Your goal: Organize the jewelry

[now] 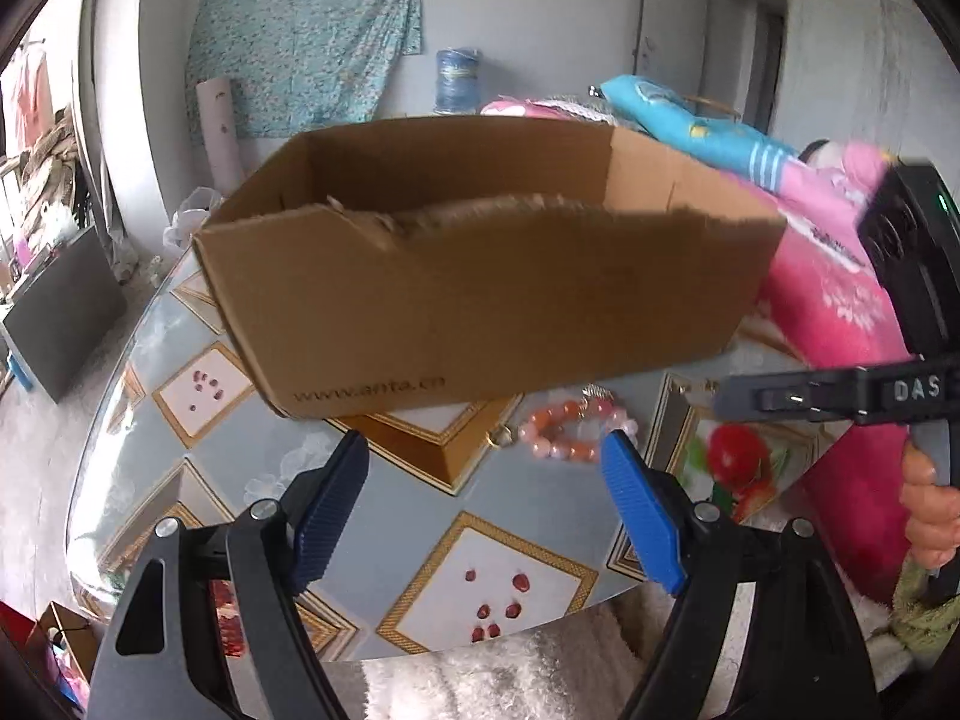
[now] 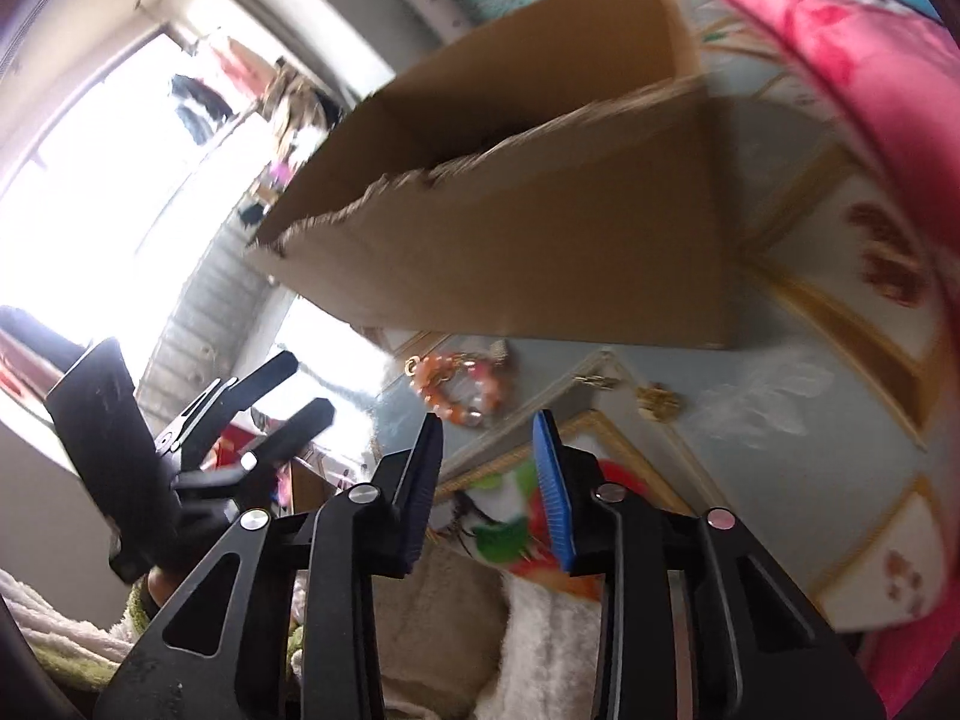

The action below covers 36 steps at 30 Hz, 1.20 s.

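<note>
A bracelet of orange and pink beads (image 1: 570,429) lies on the patterned glass table (image 1: 150,360), just in front of an open cardboard box (image 1: 480,300). A small gold piece (image 1: 499,437) rests to the left of the bracelet. My left gripper (image 1: 485,441) hovers above them with its blue pads wide apart and nothing between them. In the right wrist view the bracelet (image 2: 459,387) sits just beyond my right gripper (image 2: 488,417), whose jaws stand narrowly apart and empty. Small gold pieces (image 2: 659,401) lie to its right, near the box (image 2: 540,228).
A pink blanket (image 1: 840,300) and blue cloth are piled at the table's right side, against the box. The right tool's black housing (image 1: 900,240) and a hand (image 1: 927,510) come in from the right. The table's rounded edge (image 1: 480,642) is close below, with white fluffy fabric under it.
</note>
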Available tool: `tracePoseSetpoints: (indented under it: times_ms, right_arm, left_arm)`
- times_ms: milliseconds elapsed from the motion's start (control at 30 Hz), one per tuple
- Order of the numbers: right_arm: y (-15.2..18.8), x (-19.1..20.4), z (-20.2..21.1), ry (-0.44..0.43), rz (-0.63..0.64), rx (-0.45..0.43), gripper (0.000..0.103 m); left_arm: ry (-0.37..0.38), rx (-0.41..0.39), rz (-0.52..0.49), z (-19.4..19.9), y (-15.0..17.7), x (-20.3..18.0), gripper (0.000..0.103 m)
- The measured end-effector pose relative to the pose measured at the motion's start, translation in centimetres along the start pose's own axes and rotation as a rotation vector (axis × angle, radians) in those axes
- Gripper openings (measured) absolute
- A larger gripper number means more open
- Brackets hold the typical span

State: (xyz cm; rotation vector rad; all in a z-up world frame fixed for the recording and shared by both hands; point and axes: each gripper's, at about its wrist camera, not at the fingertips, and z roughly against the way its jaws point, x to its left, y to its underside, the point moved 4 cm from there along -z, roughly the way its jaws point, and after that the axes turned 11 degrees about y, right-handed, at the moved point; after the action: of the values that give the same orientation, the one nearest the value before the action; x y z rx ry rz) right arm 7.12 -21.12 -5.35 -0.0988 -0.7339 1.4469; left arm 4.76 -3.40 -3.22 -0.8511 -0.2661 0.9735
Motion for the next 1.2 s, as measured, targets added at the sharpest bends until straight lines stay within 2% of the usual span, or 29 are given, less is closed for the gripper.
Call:
tracePoseSetpoints:
  times_ms: [167,400,500,533,567,767,933,1033,1200]
  right_arm:
    - [-1.1,1.6,-2.0,0.027,0.047,0.021,0.029]
    - [-2.2,3.2,-4.4,0.153,0.141,0.04,0.024]
    - [-2.4,3.8,-4.8,0.197,0.186,0.039,0.017]
    - [-2.4,4.0,-4.8,0.209,0.197,0.041,0.008]
    - [-2.5,4.0,-4.8,0.213,0.204,0.043,0.007]
    - [-2.4,3.3,-3.0,0.104,0.134,0.052,0.007]
    - [-2.2,2.1,-2.8,0.004,0.022,0.104,0.007]
    - [-2.1,1.2,-3.0,-0.073,-0.062,0.148,0.007]
    - [-2.2,0.8,-2.9,-0.15,-0.125,0.162,0.007]
  left_arm:
    - [0.018,0.003,-0.019,-0.9,0.7,-0.4,0.068]
    - [0.098,0.003,-0.019,-2.1,1.1,-0.4,0.052]
    - [0.134,0.007,-0.003,-2.7,1.2,-0.3,0.046]
    - [0.143,0.007,0.001,-2.7,1.3,-0.4,0.045]
    - [0.148,0.006,0.003,-2.8,1.2,-0.5,0.045]
    - [0.175,-0.018,-0.021,-2.2,1.1,-0.9,0.045]
    - [0.238,-0.008,-0.116,-1.5,1.4,-2.6,0.045]
    - [0.228,0.013,-0.185,-1.8,1.9,-4.0,0.045]
    - [0.165,0.021,-0.26,-2.4,2.1,-5.4,0.045]
